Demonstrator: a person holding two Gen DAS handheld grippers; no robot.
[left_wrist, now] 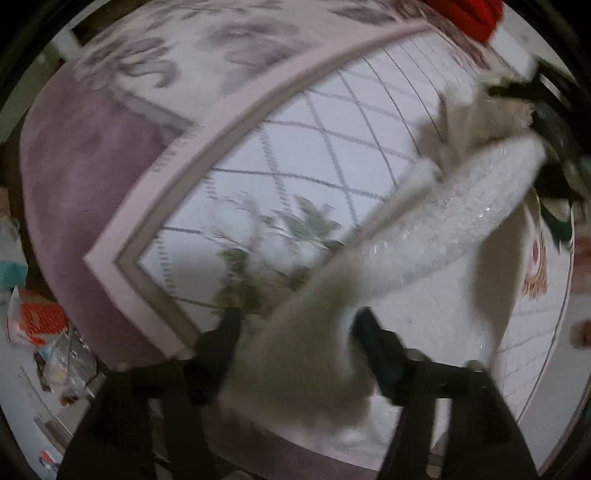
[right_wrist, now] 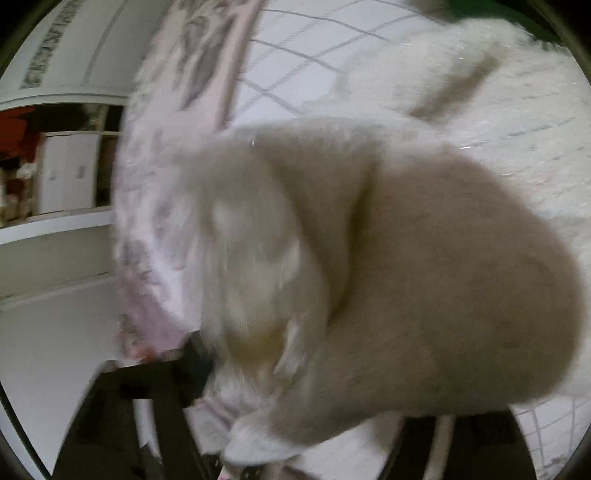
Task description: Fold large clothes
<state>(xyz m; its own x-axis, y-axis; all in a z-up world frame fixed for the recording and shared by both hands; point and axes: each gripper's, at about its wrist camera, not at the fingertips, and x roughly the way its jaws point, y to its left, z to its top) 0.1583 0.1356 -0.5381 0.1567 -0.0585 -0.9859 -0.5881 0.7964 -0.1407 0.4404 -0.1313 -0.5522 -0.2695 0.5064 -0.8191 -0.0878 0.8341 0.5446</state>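
A large fluffy white garment (left_wrist: 436, 236) stretches in the air above a bed with a lilac cover (left_wrist: 92, 177). My left gripper (left_wrist: 295, 332) is shut on one end of the garment, which bunches between its black fingers (left_wrist: 376, 343). The other gripper (left_wrist: 524, 88) grips the far end at the upper right of the left wrist view. In the right wrist view the garment (right_wrist: 369, 258) fills most of the frame and drapes over my right gripper (right_wrist: 258, 369), hiding one finger; the left finger (right_wrist: 195, 362) shows beside the cloth. Both views are blurred.
The bed has a white diamond-patterned sheet (left_wrist: 332, 129) with a leaf print. A red item (left_wrist: 469, 14) lies at the far edge. Bags and clutter (left_wrist: 44, 325) sit on the floor at left. A white cabinet (right_wrist: 70, 173) stands beyond the bed.
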